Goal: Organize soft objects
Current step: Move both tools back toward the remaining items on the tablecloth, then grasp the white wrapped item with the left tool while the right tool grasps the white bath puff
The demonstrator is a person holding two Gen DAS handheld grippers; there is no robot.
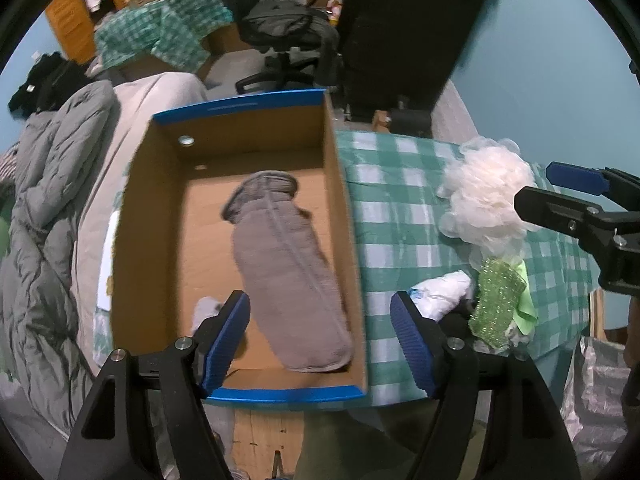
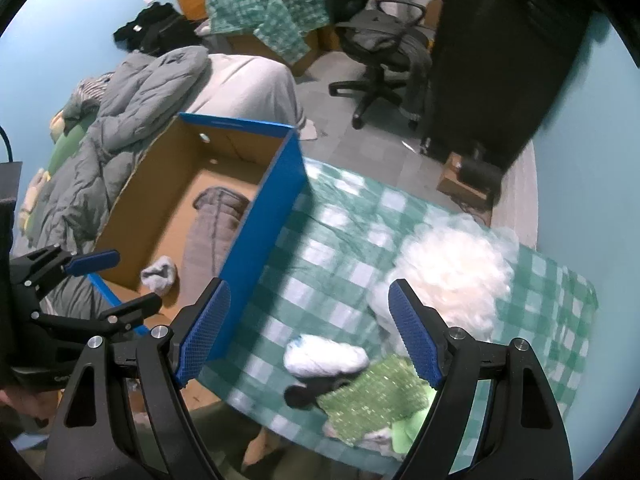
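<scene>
An open cardboard box with blue outer walls (image 1: 340,184) (image 2: 260,216) stands on the checked tablecloth. In it lie a rolled grey towel (image 1: 288,276) (image 2: 208,240) and a small pale sock ball (image 1: 204,308) (image 2: 160,274). My left gripper (image 1: 320,332) is open and empty, above the box's near end. On the cloth lie a white mesh bath pouf (image 1: 488,196) (image 2: 452,272), a white rolled cloth (image 1: 440,290) (image 2: 324,358), a glittery green scrubber (image 1: 496,300) (image 2: 376,396) and a small dark item (image 2: 304,396). My right gripper (image 2: 310,332) is open and empty above these.
The green-white checked cloth (image 1: 396,216) (image 2: 320,248) covers a small table. A bed with a grey quilt (image 1: 44,220) (image 2: 132,92) lies to the left. An office chair (image 2: 384,52), a dark cabinet (image 2: 500,52) and cardboard boxes stand behind. A silver bag (image 1: 596,392) hangs at the right.
</scene>
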